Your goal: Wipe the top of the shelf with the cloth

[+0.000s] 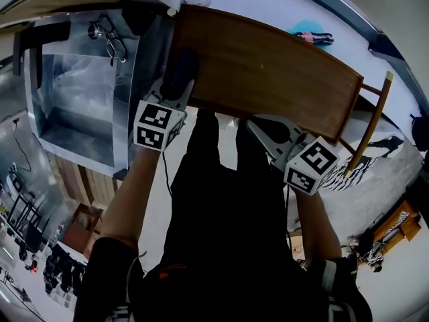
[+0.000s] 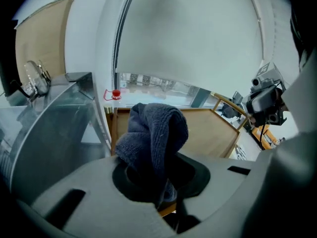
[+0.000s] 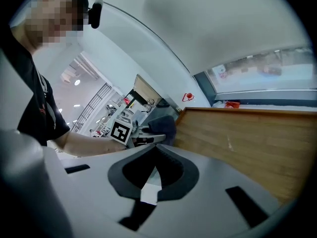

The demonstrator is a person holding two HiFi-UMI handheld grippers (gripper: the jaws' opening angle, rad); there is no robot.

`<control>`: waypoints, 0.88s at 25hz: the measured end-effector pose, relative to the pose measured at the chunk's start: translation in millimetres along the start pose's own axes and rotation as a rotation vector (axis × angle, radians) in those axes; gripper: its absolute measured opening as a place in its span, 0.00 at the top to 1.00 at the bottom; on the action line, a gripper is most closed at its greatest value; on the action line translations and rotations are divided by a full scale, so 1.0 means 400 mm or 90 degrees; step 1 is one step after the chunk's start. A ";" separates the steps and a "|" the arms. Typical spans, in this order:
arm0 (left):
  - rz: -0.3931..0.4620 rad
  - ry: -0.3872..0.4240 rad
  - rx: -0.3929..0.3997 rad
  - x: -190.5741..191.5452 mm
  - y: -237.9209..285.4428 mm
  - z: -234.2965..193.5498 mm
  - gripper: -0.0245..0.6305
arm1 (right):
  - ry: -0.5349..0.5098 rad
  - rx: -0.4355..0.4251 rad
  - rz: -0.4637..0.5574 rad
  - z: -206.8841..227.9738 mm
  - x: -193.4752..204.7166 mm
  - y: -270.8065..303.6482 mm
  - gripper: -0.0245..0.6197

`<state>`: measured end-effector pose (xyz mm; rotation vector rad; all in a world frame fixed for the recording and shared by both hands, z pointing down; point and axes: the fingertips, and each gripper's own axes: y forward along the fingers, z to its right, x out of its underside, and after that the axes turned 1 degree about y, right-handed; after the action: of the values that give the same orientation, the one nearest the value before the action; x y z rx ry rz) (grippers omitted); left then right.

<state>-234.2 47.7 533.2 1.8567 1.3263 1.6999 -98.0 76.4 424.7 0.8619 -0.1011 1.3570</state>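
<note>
The left gripper (image 1: 179,90) was clamped on a bunched dark blue cloth (image 2: 156,133), which sat at the near left corner of the wooden shelf (image 1: 268,66). It appeared to touch the shelf top, though the contact was not clearly visible. The right gripper (image 3: 154,151) was closed and held nothing, positioned at the shelf's near edge, well apart from the cloth. A metal box (image 1: 74,79) stood just beside the shelf, with glasses (image 1: 107,37) on it.

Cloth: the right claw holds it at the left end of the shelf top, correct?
No, the left claw holds the cloth, as the left gripper view shows, at the left end of the shelf top. The right claw is shut and empty.
</note>
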 end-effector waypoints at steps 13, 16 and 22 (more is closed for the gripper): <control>-0.063 0.012 0.017 0.095 0.059 0.029 0.87 | 0.004 0.000 -0.011 0.006 0.017 0.007 0.95; -0.069 0.011 0.026 0.096 0.072 0.045 0.87 | 0.011 0.008 -0.006 0.017 0.024 -0.012 0.95; -0.078 0.015 0.043 0.091 0.101 0.090 0.87 | 0.018 0.013 0.007 0.034 0.037 -0.053 0.95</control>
<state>-189.5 67.1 576.5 1.7566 1.4908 1.6397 -70.1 81.0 431.8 0.8602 -0.0698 1.3820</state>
